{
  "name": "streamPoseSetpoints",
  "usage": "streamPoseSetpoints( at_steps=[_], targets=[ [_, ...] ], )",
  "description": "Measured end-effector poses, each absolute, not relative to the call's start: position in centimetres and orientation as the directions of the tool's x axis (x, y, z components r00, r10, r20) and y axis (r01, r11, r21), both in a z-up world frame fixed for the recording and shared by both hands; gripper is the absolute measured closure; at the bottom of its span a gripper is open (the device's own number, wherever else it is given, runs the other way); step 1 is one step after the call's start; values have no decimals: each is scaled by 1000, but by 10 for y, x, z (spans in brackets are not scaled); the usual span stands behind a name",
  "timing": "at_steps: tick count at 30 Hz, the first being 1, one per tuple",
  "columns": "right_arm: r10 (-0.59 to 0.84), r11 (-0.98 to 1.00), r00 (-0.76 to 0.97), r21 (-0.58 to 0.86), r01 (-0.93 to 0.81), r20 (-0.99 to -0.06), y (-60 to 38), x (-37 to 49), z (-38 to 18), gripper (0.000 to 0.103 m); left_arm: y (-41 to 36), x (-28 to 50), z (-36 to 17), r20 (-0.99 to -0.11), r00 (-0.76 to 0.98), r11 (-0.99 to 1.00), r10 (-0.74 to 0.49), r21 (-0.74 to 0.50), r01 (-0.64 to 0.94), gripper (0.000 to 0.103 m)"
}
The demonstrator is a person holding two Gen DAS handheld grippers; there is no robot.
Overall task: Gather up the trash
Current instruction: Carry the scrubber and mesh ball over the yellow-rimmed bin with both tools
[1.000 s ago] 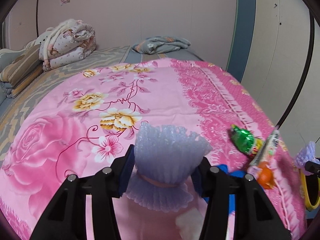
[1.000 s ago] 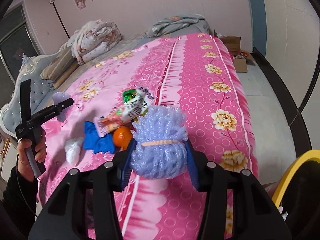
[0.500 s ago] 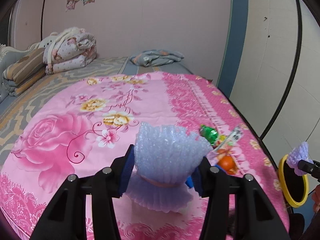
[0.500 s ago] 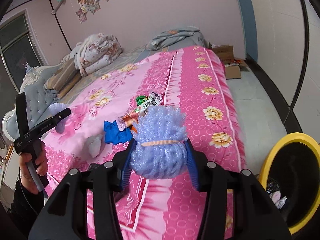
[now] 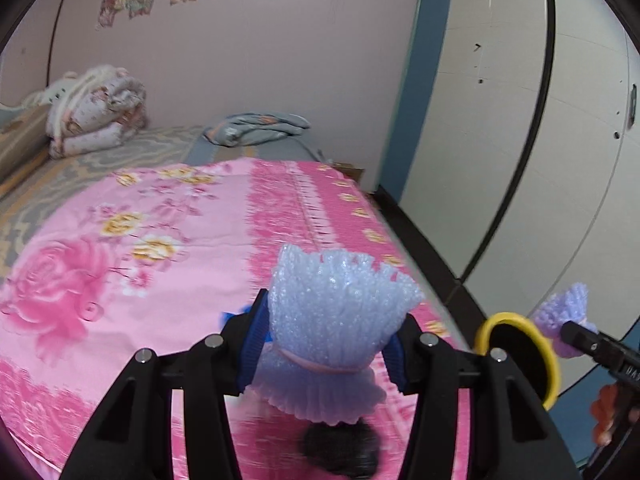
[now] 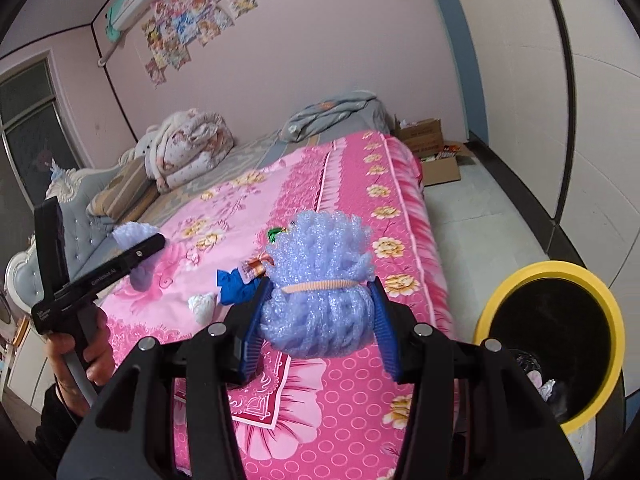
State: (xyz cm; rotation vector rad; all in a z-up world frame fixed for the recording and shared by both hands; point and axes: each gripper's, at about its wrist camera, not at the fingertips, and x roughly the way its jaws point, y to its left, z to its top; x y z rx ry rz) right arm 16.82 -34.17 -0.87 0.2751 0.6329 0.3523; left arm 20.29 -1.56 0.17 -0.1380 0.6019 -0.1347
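Pink floral bed (image 6: 404, 364), trash scattered, yellow-rimmed bin (image 6: 556, 272) on floor beside it.
Left hand-held gripper (image 5: 326, 346) clamped on purple foam net (image 5: 340, 312) over bed; right hand-held gripper (image 6: 318, 320) gripping another foam bundle (image 6: 320, 276) near bin. Best carried fully over rim before release; wrappers (image 6: 256, 268) left on bed.

2 wrist fisheyes above the bed (image 5: 168, 240) — both facing the yellow bin (image 6: 552, 344).

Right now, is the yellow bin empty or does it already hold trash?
Not empty: the bin shows crumpled white scraps at its bottom in the right wrist view.
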Motion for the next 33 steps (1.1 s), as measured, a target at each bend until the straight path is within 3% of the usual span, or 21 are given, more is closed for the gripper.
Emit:
streamPoseSetpoints(
  at_steps=[22,33],
  targets=[
    [157,928,885,373,19,-438,-493,141,40,57,-169,229,63,-496,797,937,-345,-141,318,55],
    [23,922,892,354,155,-451,-543,143,15,57,-238,251,30,-528,732,897,-430,-157,414,55]
  ],
)
